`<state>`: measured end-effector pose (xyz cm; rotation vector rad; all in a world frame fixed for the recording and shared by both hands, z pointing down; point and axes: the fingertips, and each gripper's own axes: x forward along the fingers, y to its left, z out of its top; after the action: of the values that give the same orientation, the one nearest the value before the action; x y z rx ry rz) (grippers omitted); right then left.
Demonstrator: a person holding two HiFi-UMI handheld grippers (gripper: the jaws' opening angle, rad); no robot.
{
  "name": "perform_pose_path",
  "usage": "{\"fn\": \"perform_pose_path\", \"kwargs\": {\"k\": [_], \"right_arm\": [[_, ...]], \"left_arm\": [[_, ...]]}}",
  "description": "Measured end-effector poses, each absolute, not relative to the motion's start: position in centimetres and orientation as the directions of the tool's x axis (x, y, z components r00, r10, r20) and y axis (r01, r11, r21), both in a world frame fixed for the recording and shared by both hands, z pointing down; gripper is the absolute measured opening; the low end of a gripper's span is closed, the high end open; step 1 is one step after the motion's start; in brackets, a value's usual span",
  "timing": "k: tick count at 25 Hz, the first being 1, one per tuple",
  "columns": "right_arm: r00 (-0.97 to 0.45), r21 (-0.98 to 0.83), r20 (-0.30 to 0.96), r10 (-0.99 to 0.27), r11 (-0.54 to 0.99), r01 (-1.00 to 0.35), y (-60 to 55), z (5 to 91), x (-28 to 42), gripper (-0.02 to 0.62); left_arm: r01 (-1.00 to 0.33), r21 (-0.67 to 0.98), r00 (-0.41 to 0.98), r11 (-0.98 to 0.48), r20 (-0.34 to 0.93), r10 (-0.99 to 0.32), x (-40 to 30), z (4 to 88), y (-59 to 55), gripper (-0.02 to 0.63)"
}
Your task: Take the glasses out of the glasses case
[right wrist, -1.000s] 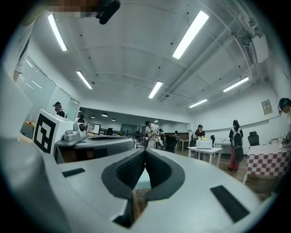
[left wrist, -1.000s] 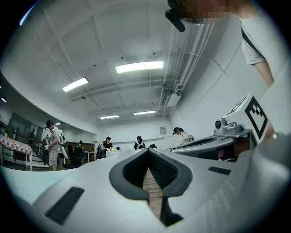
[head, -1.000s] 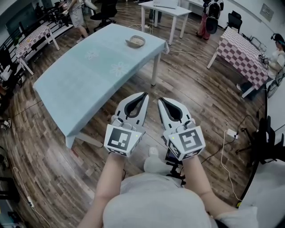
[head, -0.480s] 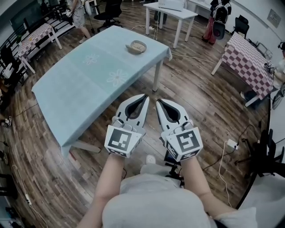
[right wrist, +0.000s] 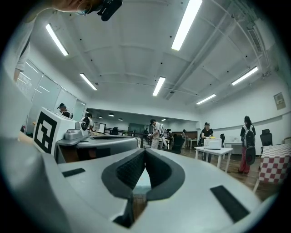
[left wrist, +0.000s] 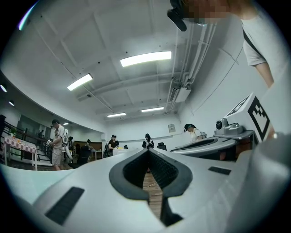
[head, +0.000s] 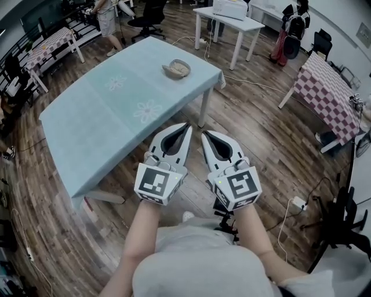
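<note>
A beige oval glasses case [head: 177, 68] lies near the far end of a light blue table [head: 104, 110]; I cannot tell whether it is open or what is in it. Both grippers are held side by side in front of the person's body, above the wooden floor and short of the table's near corner, far from the case. The left gripper [head: 187, 125] is shut with nothing in it, tips meeting in the left gripper view [left wrist: 148, 150]. The right gripper [head: 204, 134] is likewise shut and empty [right wrist: 144, 150].
A white table [head: 229, 17] with a box stands beyond the blue one. A checkered table [head: 327, 87] is at the right, another [head: 49, 43] at far left. People stand at the back. A power strip [head: 298, 203] and cables lie on the floor at right.
The view has shifted forward: the blue table and the case sit a little nearer and lower in the head view. Both grippers stay shut and side by side.
</note>
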<state>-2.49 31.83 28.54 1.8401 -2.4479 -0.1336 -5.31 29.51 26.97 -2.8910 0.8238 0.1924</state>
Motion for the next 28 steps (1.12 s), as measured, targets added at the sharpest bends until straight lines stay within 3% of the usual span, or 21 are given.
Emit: {"fn": "perform_pose_path", "kwargs": {"k": [28], "right_arm": [[-0.286, 0.108, 0.019, -0.958, 0.286, -0.952, 26.0, 29.7, 2.3, 0.008]], "left_arm": [[-0.531, -0.082, 0.843, -0.843, -0.149, -0.517, -0.6, 28.4, 23.4, 0.008]]}}
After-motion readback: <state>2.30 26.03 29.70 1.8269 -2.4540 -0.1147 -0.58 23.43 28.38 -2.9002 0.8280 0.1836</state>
